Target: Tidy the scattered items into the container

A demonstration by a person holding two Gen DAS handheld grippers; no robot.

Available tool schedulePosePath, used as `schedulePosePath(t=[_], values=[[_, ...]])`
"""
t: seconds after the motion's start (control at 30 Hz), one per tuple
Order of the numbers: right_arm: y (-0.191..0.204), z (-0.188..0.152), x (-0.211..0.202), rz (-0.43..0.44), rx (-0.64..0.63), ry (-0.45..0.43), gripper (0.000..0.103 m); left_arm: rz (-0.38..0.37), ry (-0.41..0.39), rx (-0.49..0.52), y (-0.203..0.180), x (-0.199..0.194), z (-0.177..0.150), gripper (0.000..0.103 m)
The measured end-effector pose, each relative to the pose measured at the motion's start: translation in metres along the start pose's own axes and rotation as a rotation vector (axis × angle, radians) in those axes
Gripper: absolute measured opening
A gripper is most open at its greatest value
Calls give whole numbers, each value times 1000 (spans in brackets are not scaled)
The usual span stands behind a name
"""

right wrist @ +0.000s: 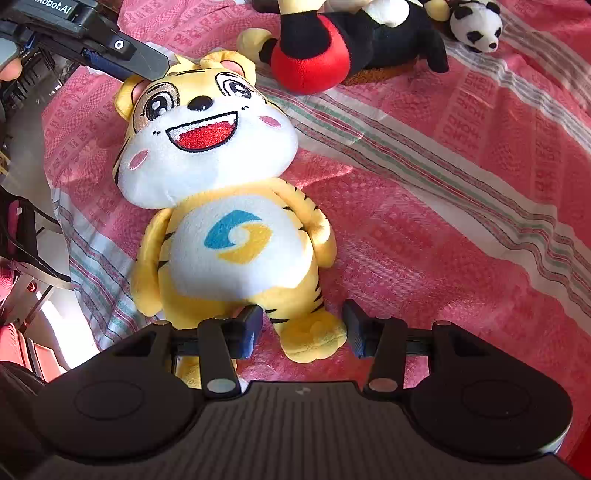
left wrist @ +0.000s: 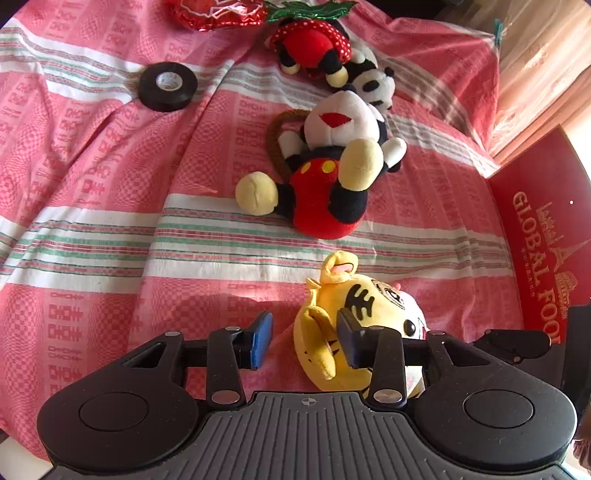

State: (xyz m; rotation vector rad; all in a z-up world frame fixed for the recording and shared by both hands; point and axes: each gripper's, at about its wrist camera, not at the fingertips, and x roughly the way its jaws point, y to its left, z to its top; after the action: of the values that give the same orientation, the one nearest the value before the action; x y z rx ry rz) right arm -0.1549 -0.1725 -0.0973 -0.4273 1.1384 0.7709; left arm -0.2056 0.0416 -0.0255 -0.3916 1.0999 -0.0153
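Items on a surface covered by a pink striped cloth (left wrist: pixel 110 221), listed left to right from the left wrist view.

1. Roll of black tape (left wrist: pixel 168 86): lying flat toward the far left, alone, with bare cloth on every side.
2. Red foil wrapper (left wrist: pixel 218 13) with a green leaf trim: at the far edge, cut off by the frame.
3. Mouse toy (left wrist: pixel 325 184) in red shorts: on its back mid-cloth, over a brown cord loop (left wrist: pixel 277 140). A second mouse toy (left wrist: pixel 314 48) in red and a small panda (left wrist: pixel 376 85) lie just beyond it, touching in a cluster.
4. Tiger toy (left wrist: pixel 332 332): near edge of the cloth, face up, head toward the left gripper. An open strip of cloth separates it from the mouse toy.
5. Red box (left wrist: pixel 535 236) with gold lettering: at the right edge of the cloth, partly cut off; whether it is open cannot be made out.

Left gripper (left wrist: pixel 304 338): angled steeply down at the tiger toy's head, jaws half spread; the right pad lies over the head, the left stands clear on the cloth, no squeeze visible.

Right gripper (right wrist: pixel 303 328): angled steeply down, jaws half spread either side of one tiger foot, a gap showing at each pad. The other foot is hidden under the gripper body.
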Motion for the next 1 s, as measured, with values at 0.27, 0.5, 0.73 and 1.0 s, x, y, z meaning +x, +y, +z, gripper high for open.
schedulePosePath(t=[0.27, 0.5, 0.73, 1.0], values=[[6, 1, -3, -36, 16, 8, 54, 11, -1, -3, 5, -3, -9, 29], [13, 2, 1, -52, 44, 24, 54, -3, 34, 3, 18, -8, -19, 45], [19, 1, 3, -86, 56, 29, 53, -40, 34, -22, 29, -5, -25, 55], [25, 1, 4, -121, 97, 18, 53, -24, 33, 76, 24, -11, -38, 29]])
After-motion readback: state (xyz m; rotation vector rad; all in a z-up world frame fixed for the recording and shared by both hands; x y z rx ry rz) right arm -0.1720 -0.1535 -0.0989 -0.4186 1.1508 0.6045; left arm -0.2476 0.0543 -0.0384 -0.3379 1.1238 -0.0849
